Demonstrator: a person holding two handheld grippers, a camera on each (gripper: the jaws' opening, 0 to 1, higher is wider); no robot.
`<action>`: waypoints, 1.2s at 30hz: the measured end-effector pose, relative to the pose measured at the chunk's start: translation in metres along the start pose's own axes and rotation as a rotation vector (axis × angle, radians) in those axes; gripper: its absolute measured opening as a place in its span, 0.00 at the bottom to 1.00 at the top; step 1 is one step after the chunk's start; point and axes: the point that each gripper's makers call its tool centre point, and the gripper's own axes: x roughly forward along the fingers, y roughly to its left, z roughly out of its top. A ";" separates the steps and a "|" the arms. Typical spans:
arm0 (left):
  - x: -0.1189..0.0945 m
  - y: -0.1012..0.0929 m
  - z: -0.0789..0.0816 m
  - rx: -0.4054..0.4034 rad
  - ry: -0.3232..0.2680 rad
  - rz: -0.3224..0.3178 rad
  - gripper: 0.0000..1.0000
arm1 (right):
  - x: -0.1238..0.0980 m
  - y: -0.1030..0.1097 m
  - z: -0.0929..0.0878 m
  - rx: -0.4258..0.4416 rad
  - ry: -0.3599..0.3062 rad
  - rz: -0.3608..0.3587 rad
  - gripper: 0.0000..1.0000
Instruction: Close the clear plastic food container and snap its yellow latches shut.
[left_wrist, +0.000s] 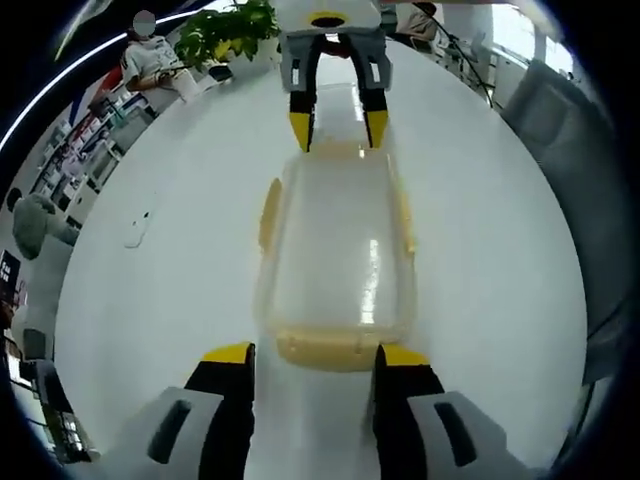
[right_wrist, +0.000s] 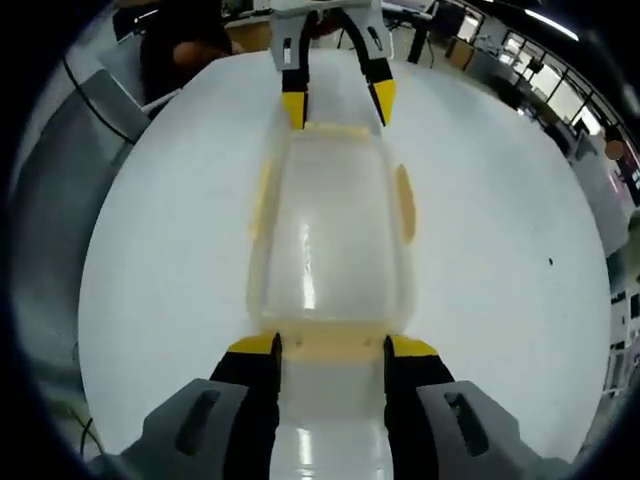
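Left gripper view, nearest: the left gripper (left_wrist: 315, 352) rises from the bottom, its yellow-tipped jaws spread apart on either side of the near end latch (left_wrist: 325, 348), tips just beside it; whether they touch it cannot be told.
Container: the clear plastic food container (left_wrist: 338, 250) lies lengthwise on the white table (left_wrist: 160, 260), lid on, yellow side latches on both long sides.
Far end: the right gripper (left_wrist: 338, 128) faces in from the top, jaws apart at the opposite end of the container.
Background: a leafy plant (left_wrist: 225, 32) and a seated person (left_wrist: 150, 62) beyond the table edge.
Right gripper view, nearest: right gripper (right_wrist: 330, 345) with jaws apart, tips flanking the yellow end latch.
Middle: container stretches away between both grippers, side latches (right_wrist: 404, 205) lying against its walls.
Far: left gripper (right_wrist: 338, 105) with jaws spread at the far end.
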 end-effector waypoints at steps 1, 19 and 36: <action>0.001 -0.002 0.000 -0.001 0.005 -0.019 0.38 | 0.000 -0.001 -0.001 0.006 0.000 0.013 0.38; 0.008 -0.012 -0.002 -0.040 0.120 -0.195 0.35 | 0.002 0.000 -0.001 0.004 0.071 0.069 0.39; 0.006 -0.014 -0.003 -0.023 0.149 -0.211 0.34 | 0.004 -0.001 0.001 0.014 0.157 0.070 0.39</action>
